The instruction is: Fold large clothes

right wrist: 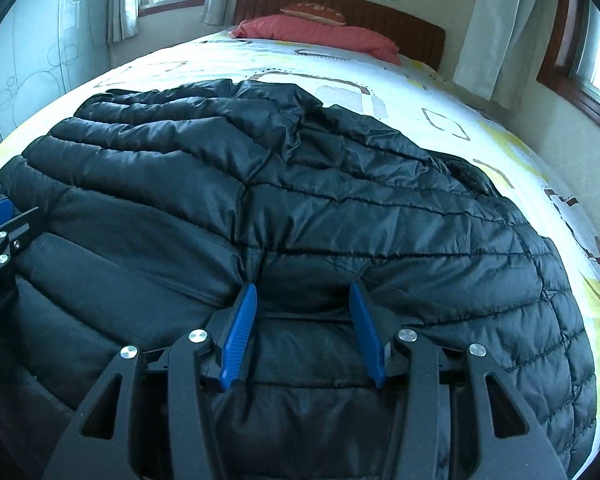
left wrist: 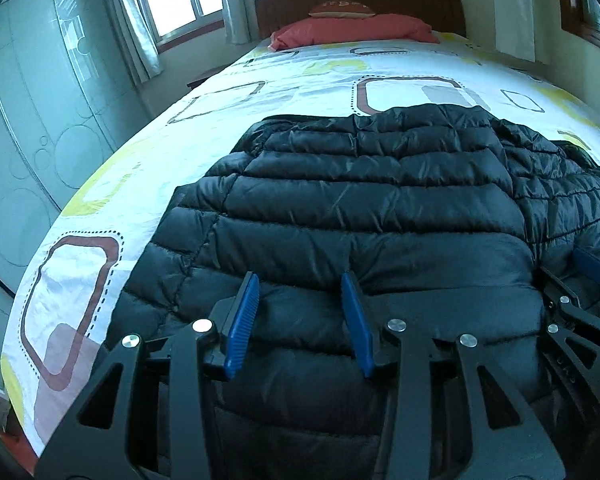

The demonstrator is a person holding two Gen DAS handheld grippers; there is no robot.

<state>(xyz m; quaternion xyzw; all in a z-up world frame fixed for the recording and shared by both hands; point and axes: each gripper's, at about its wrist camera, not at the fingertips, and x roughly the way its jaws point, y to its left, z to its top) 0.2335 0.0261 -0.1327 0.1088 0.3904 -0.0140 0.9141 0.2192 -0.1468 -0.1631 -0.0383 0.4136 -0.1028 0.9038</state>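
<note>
Closest to us lies a black quilted puffer jacket (left wrist: 360, 200), glossy nylon stitched into puffy horizontal channels, spread near the foot edge of the bed. Under it we see a white bedsheet (left wrist: 140, 160) printed with brown and yellow rounded rectangles. Our left gripper (left wrist: 300, 292) has its blue ribbed fingers spread wide, the tips resting on the jacket's hem and pinching nothing. Our right gripper (right wrist: 303, 300) is spread likewise, its tips dimpling the fabric. Only the right view shows the rumpled sleeve (right wrist: 540, 300) toward the bed's right edge. A coral pillow (left wrist: 352, 30) sits by the dark wooden headboard (left wrist: 360, 0).
</note>
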